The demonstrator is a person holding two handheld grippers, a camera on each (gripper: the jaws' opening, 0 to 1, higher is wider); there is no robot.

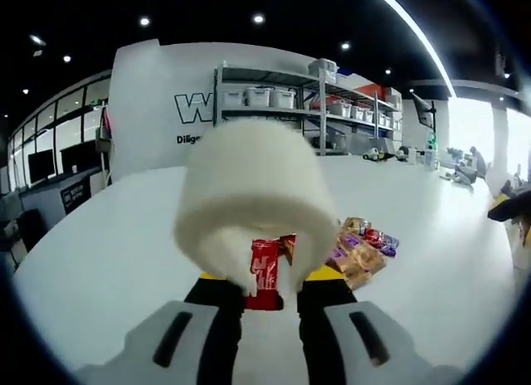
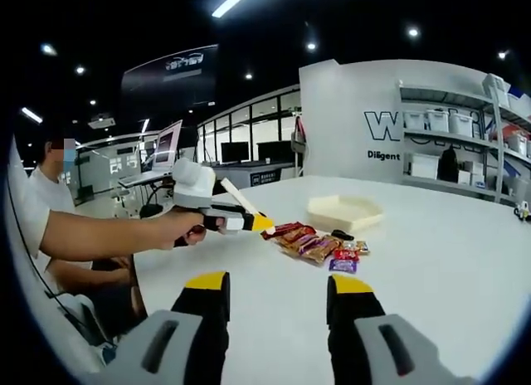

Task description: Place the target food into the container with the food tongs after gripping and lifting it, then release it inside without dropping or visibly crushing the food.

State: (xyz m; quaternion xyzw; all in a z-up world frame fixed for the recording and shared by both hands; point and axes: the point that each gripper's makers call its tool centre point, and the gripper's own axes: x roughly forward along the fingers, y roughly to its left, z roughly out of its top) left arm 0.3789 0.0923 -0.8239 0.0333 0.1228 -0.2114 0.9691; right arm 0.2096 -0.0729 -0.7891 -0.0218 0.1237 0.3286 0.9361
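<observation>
White table (image 2: 465, 260) spans both views; shelving rack (image 1: 319, 103) with storage bins stands against the white wall behind it.

Left gripper view: a big white, soft-looking cylindrical piece (image 1: 249, 194) sits right at the jaw tips, close to the lens. The left gripper (image 1: 264, 279) has its jaws closed in on either side of the piece's lower end, yellow tips just showing under it. Looks clamped, held up above the table. What the white piece actually is, can't tell from this angle. Through the gap between the jaws, a red snack packet (image 1: 265, 273) lies on the table; more wrapped snacks (image 1: 361, 248) lie just right of it.

Right gripper view: right gripper (image 2: 278, 287) jaws spread wide apart, nothing between them, hovering over bare table. Ahead of it, the snack pile (image 2: 319, 246) lies mid-table. The pale shallow container (image 2: 344, 211) sits just behind the pile, apart from it. A person's hand (image 2: 187, 227) holds the left gripper in from the left, its yellow tip just beside the near-left end of the pile.
</observation>
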